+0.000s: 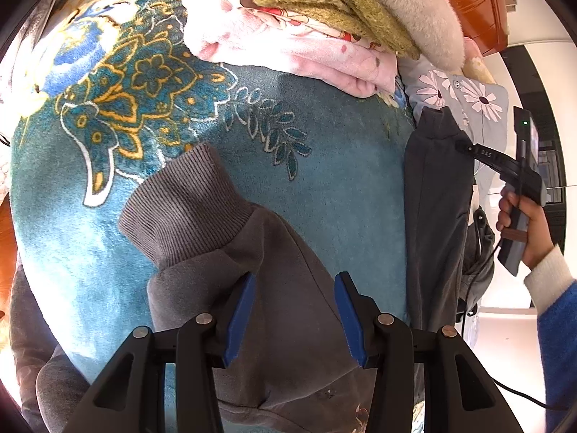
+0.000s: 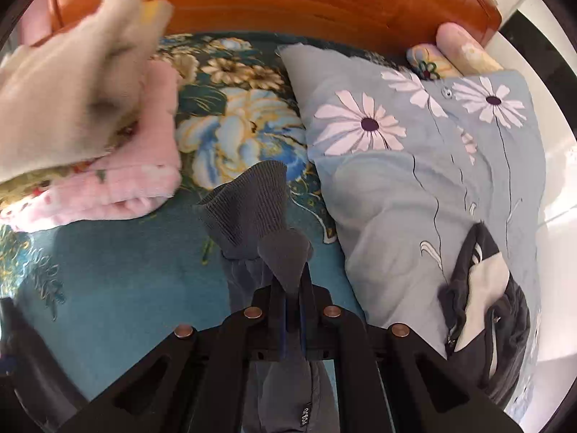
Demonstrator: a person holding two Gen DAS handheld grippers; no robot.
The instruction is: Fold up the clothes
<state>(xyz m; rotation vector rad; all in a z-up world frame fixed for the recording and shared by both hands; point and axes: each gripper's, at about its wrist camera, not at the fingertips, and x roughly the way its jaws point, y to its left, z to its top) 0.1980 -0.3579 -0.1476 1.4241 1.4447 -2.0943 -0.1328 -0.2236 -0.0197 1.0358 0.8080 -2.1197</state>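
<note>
Teal floral blanket [image 1: 342,195] carries the grey sweatshirt [image 1: 274,288]. Left gripper [image 1: 294,319] hovers wide open over it; right gripper [image 2: 293,310], at three o'clock, pinches its sleeve. Sleeve tag lettering is unreadable. Folded pink blanket [image 1: 288,54] lies at twelve.

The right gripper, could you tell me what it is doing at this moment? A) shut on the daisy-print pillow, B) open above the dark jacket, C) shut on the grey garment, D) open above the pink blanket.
C: in the right wrist view the right gripper has its fingers pinched together on a fold of the grey garment.
</note>
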